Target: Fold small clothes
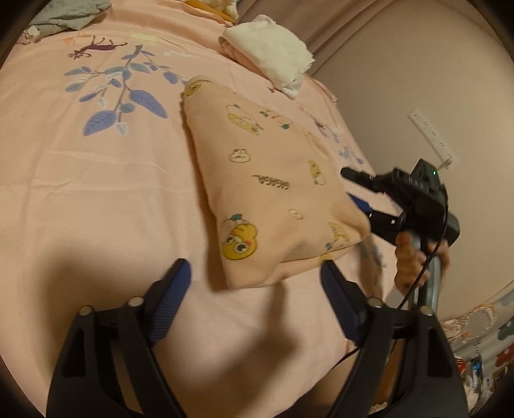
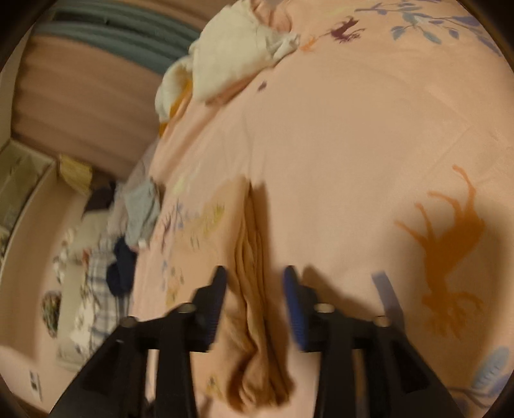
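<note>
A folded pink garment (image 1: 266,167) printed with yellow ducks lies on the pink bed sheet (image 1: 96,199). My left gripper (image 1: 255,268) stands wide open just short of the garment's near corner, its blue pads (image 1: 173,295) apart from the cloth. My right gripper (image 1: 353,189), held by a hand (image 1: 408,257), reaches in at the garment's right edge. In the right wrist view the layered folded edge of the garment (image 2: 247,321) lies between the parted fingers of the right gripper (image 2: 254,273). One finger (image 2: 215,299) is beside the cloth, the other stands off it.
A stack of folded white and pink clothes (image 1: 273,54) (image 2: 231,64) sits at the far edge of the bed. A grey cloth (image 1: 70,16) lies at the far left. Beyond the bed's edge are a wall with a power strip (image 1: 432,135) and loose clothes (image 2: 138,215).
</note>
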Tool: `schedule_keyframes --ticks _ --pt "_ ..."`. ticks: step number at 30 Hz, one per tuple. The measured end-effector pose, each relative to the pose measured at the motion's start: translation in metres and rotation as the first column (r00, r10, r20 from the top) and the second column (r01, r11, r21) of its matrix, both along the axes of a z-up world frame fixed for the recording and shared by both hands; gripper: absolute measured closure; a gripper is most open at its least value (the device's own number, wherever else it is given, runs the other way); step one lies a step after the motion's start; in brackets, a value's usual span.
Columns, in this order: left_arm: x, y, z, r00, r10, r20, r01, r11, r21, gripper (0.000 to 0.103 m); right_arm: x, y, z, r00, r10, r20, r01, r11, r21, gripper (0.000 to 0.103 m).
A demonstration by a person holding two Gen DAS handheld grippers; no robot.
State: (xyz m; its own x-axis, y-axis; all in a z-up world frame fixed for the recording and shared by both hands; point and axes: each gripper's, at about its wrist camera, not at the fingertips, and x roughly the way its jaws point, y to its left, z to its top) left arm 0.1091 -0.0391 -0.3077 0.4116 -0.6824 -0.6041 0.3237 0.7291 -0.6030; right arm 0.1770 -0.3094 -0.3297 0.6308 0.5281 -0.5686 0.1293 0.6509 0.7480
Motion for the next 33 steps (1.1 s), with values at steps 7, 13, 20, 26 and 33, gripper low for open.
schedule_keyframes --ticks 7,13,20,26,33 --pt "-0.005 -0.011 0.002 0.999 -0.019 0.041 0.018 1.0 0.017 0.007 -0.032 0.015 0.015 0.997 0.068 0.046 -0.067 0.997 -0.024 0.061" --pt "-0.005 -0.013 0.002 0.998 -0.019 0.056 0.017 0.999 0.034 0.006 -0.029 0.031 0.005 0.993 0.115 -0.02 -0.116 0.988 -0.101 0.056" --pt "-0.005 -0.014 0.001 0.998 -0.024 0.062 0.021 0.999 0.046 0.005 -0.038 0.041 0.016 0.987 0.151 0.059 -0.143 0.982 -0.122 0.092" --pt "-0.002 -0.011 0.001 0.998 -0.028 0.054 0.026 0.999 0.035 0.005 -0.05 0.03 0.009 0.991 0.12 0.059 -0.113 0.987 -0.111 0.092" --pt "-0.004 0.0 0.014 0.999 0.037 -0.013 -0.037 0.999 0.032 0.018 -0.054 0.027 0.013 0.995 0.091 0.027 -0.087 0.989 -0.12 0.092"
